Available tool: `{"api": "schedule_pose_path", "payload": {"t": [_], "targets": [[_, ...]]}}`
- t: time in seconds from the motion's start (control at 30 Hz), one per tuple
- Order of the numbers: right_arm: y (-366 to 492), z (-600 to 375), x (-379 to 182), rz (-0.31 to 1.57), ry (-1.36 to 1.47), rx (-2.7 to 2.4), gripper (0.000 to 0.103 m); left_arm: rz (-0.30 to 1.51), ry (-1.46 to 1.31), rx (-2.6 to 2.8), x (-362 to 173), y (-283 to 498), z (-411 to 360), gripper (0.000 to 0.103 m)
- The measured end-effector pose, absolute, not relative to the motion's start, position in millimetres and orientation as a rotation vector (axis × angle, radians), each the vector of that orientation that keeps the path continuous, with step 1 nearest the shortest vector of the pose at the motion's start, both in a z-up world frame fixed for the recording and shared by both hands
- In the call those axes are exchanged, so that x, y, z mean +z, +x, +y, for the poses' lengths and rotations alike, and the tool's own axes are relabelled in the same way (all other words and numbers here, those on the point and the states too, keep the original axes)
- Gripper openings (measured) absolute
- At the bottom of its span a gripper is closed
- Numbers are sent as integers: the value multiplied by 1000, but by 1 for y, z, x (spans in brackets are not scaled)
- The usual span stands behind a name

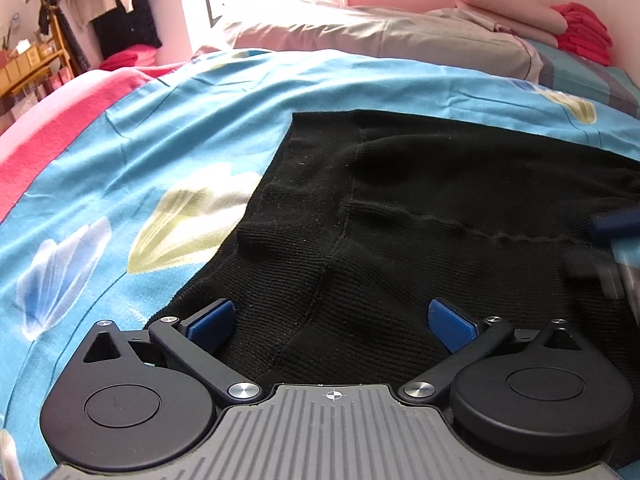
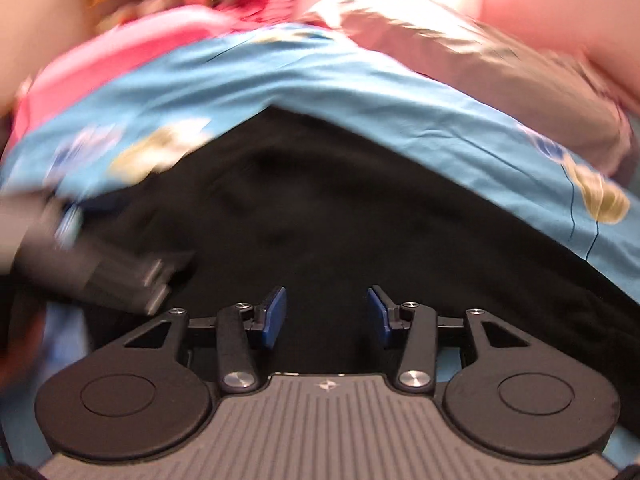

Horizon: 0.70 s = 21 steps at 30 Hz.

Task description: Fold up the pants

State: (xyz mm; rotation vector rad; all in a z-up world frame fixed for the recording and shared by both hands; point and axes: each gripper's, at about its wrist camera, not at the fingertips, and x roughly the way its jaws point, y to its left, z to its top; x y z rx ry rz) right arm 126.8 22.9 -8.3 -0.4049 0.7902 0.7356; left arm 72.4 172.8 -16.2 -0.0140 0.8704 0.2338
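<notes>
Black knit pants [image 1: 420, 216] lie spread on a blue patterned bedsheet [image 1: 168, 128]. My left gripper [image 1: 332, 320] hovers low over the near part of the pants, its blue pads wide apart and empty. My right gripper [image 2: 326, 314] is also open and empty just above the black pants [image 2: 340, 216]; this view is blurred by motion. The right gripper shows blurred at the right edge of the left wrist view [image 1: 612, 240], and the left gripper shows blurred at the left of the right wrist view [image 2: 100, 264].
A grey pillow [image 1: 400, 36] lies at the head of the bed, with folded pink and red clothes [image 1: 560, 20] stacked at the far right. A pink-red blanket [image 1: 52, 140] lies to the left. Hanging clothes and a wooden shelf [image 1: 36, 60] stand beyond the bed.
</notes>
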Motion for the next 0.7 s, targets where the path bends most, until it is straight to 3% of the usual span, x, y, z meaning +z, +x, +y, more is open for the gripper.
{"api": "schedule_pose_path", "payload": {"t": [0.2,0.27,0.4,0.5,0.7], "targets": [[57,1,-21,726,-590,748,58,870,-7,232,-16,72,172,103],[52,-13,-12,763,-540,766,59,868,-4,231,-16,71,171,103],[57,-37,-4,729,-400,684,73,869,-5,239,-17,71,170,103],[65,-48,-29,832,-360,606,72,869,-4,245,-17,71,169,103],[43,-98,-25,880,-286,618,75,874,-1,246,-16,72,169,103]]}}
